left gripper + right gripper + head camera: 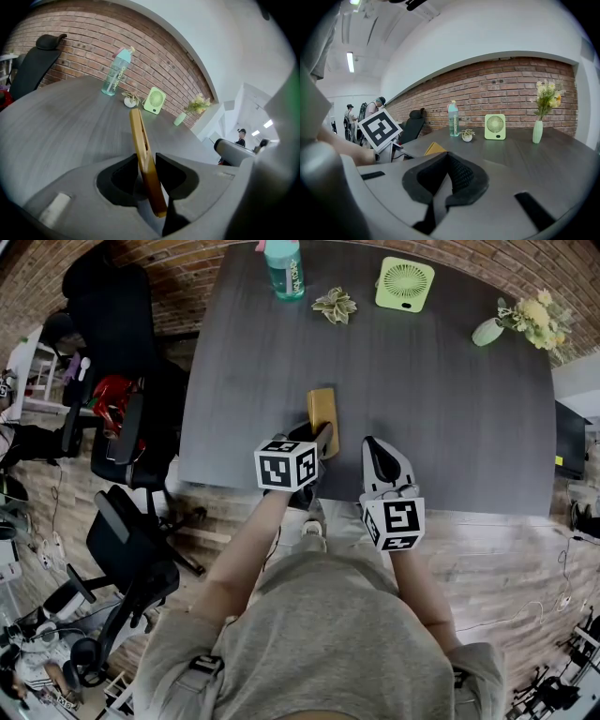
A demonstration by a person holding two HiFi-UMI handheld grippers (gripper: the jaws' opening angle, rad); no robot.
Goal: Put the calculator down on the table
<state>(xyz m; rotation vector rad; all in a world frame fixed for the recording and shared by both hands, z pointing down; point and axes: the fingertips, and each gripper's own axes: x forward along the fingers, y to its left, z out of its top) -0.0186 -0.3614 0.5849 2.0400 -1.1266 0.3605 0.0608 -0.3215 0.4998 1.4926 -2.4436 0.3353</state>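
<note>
Standing on edge between the jaws of the left gripper, the calculator was a thin yellow slab. It pointed away from the person, over the near part of the table.

Left gripper view: the jaws were set narrow on the calculator, one dark pad against each flat face. The slab leaned slightly to the left. Its near end reached back past the pads and its far end pointed toward the middle of the table. Whether its lower edge touched the tabletop could not be told from where I stood.

Right gripper: just beside the left one, on its right, over the table's near edge and angled a little downward. Its jaws were together, with nothing between them.

Each gripper carried a marker cube at its rear, close to the person's forearm.

Far side of the table, left to right:
- a teal bottle
- a small potted plant
- a green fan, upright
- a pale green vase with yellow flowers

All four stood well apart from the calculator, with a brick wall behind them.

Left of the table: black chairs on a wood floor.
</note>
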